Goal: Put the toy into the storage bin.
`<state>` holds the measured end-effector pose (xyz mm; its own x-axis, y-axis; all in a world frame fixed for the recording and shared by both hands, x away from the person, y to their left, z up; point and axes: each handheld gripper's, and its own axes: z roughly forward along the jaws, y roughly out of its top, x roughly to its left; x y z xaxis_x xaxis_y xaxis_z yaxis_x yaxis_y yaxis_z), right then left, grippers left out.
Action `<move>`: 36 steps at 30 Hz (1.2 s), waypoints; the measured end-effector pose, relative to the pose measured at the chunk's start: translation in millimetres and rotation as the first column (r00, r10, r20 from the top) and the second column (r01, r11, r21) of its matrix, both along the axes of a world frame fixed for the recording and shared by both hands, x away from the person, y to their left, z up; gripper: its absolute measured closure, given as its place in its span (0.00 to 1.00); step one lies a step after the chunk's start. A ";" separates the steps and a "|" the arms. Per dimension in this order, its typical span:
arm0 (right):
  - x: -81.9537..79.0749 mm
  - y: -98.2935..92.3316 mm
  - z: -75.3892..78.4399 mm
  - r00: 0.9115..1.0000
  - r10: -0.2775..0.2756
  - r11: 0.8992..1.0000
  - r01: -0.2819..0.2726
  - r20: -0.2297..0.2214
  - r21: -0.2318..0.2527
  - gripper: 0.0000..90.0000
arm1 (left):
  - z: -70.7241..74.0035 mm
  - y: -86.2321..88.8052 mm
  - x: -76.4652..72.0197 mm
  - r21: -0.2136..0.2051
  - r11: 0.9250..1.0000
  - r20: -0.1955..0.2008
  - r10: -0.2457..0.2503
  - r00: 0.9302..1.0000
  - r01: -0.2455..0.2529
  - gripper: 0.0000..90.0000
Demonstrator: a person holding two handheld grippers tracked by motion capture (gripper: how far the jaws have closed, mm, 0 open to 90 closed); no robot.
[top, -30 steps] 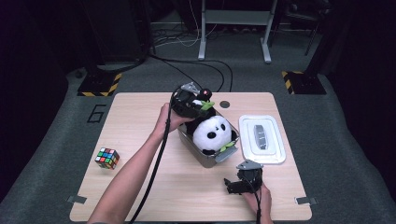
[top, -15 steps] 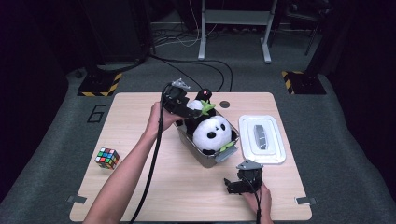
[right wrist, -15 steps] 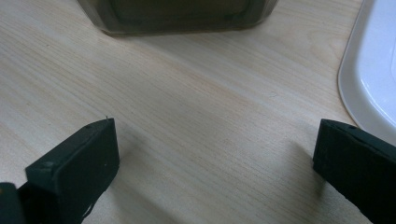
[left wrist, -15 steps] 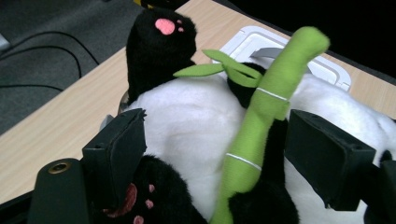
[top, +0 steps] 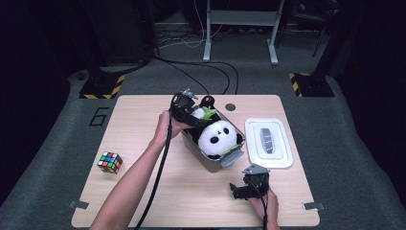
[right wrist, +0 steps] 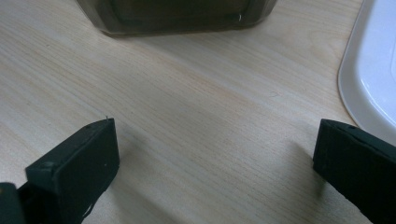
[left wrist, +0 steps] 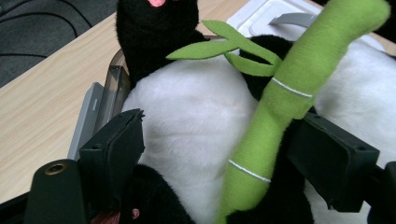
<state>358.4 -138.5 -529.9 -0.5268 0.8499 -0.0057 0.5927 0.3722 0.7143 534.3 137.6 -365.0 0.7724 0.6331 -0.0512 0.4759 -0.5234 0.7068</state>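
The plush panda [top: 218, 139] lies in the grey bin [top: 210, 160] at the centre of the wooden table [top: 143, 191], its white body and black limbs rising above the bin rim. In the left gripper view a green plush bamboo stalk [left wrist: 280, 107] runs across the panda's belly from 6 o'clock toward 1 o'clock, with two green leaves branching off toward 9 o'clock. The left gripper [top: 184, 108] sits at the 10 o'clock corner of the bin, over the panda's lower body. Its jaws have just been opening and now stand wide apart, one on each side of the white belly and the stalk; the pads straddle the toy and do not clamp it. The right gripper [top: 246, 184] rests low over the table at 5 o'clock from the bin, near the front edge. Its jaws are spread wide with bare wood between them and hold nothing. The white lid [top: 268, 143] lies flat at 3 o'clock, just beside the bin. A colour cube [top: 109, 162] sits well apart at 9 o'clock
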 end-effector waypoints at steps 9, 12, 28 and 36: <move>0.1 -0.1 0.0 1.000 0.001 1.000 -0.001 0.001 -0.001 0.00 | 20.4 -16.9 -8.8 -0.051 0.998 0.037 -0.040 0.999 0.041 0.19; 0.1 -0.1 0.0 1.000 0.001 1.000 -0.001 0.000 -0.001 0.00 | 15.2 -26.6 -2.9 -0.028 0.999 0.013 -0.045 0.999 0.045 0.20; 0.1 -0.2 0.1 1.000 0.002 1.000 -0.002 0.001 -0.001 0.00 | -12.8 -40.9 7.8 0.098 0.995 -0.062 -0.022 0.998 0.028 0.31; 0.0 -0.1 0.1 1.000 0.001 1.000 -0.001 -0.001 0.000 0.00 | -20.6 -44.2 13.6 0.152 0.988 -0.098 0.005 0.995 0.010 0.44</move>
